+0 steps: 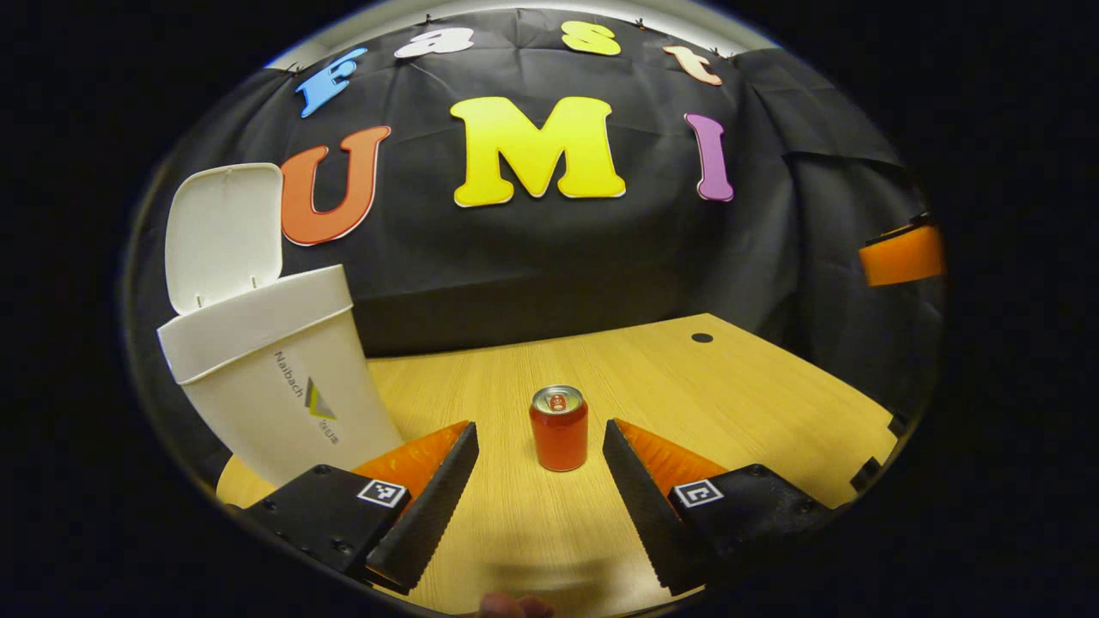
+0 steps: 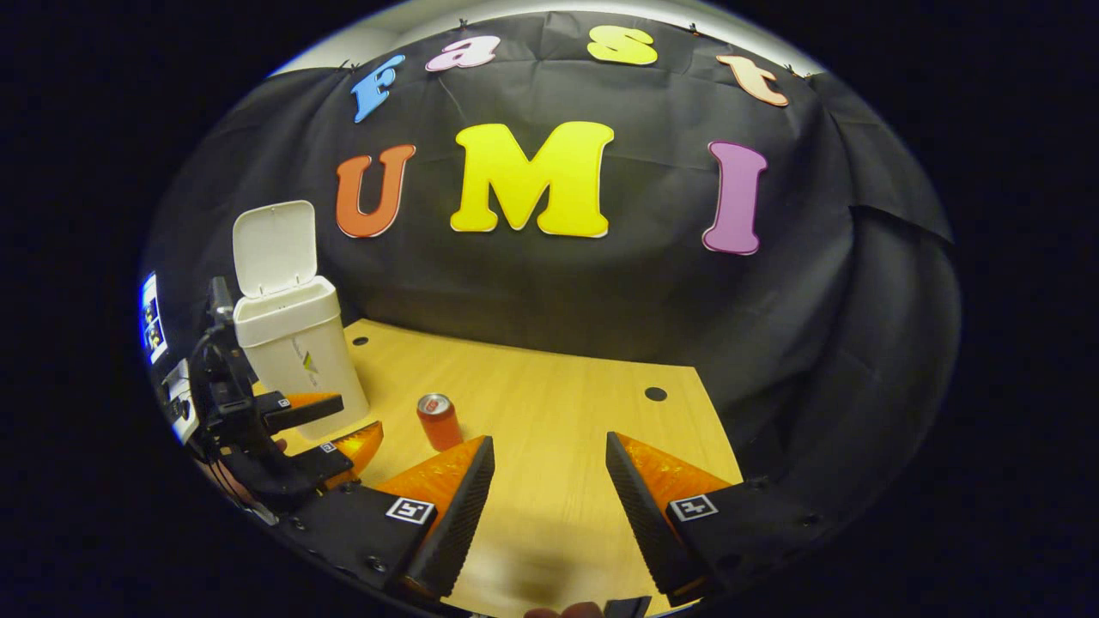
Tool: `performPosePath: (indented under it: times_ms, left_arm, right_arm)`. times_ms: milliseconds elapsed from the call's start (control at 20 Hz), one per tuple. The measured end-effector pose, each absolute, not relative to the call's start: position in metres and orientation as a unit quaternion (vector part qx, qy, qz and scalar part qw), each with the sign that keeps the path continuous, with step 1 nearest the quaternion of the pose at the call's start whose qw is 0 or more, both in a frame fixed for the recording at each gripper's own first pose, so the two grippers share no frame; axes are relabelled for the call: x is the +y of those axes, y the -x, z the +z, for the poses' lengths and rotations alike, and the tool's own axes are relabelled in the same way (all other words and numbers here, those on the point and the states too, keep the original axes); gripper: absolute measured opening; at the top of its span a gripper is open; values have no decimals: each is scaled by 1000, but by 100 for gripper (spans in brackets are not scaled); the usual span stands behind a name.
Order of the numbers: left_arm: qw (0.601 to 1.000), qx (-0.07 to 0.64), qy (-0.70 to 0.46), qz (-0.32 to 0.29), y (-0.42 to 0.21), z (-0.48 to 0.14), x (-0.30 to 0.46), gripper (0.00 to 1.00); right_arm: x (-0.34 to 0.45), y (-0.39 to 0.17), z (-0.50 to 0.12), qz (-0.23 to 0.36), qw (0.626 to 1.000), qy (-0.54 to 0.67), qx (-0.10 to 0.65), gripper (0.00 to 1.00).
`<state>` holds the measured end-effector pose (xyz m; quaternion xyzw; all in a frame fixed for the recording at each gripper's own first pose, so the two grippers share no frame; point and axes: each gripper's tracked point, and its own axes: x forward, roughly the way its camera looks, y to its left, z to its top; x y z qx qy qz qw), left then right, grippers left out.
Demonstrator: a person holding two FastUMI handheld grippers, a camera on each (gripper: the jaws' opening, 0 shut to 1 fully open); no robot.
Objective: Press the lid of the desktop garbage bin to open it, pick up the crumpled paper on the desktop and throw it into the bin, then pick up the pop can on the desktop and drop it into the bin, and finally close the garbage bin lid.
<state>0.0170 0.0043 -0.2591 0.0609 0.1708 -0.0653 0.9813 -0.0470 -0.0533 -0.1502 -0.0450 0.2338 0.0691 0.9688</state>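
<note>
While my left gripper (image 1: 539, 468) stands open around the upright can (image 1: 558, 427) without touching, my right gripper (image 2: 549, 481) is open too; the bin (image 1: 275, 378), printed "Naibach", stands lid (image 1: 221, 233) up.

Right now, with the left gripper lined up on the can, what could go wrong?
The can stands upright ahead of the open left gripper, not yet between its fingers; an off-centre approach might tip it. The bin sits close on the gripper's left with its lid raised, so lifting the can across could bump it.
</note>
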Motion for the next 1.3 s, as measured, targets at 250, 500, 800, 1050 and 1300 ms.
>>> performPosePath:
  times_ms: [250, 500, 800, 1050, 1300]
  left_arm:
    - [976, 200, -52, -68, -44, -307, -8, 97]
    - [973, 219, -41, -62, -63, -339, -10, 97]
    - [974, 218, -43, -52, -82, -354, -9, 97]
    - [974, 214, -53, -50, -98, -362, -8, 97]
    - [974, 215, -56, -49, -111, -370, -7, 97]
  right_arm:
    - [-73, 59, -171, 51, 964, 26, 261, 83]
    - [-78, 57, -180, 56, 959, 28, 275, 83]
    - [-64, 54, -189, 85, 952, 39, 292, 83]
    - [-44, 51, -197, 112, 945, 59, 302, 84]
    - [-30, 39, -197, 132, 942, 57, 302, 84]
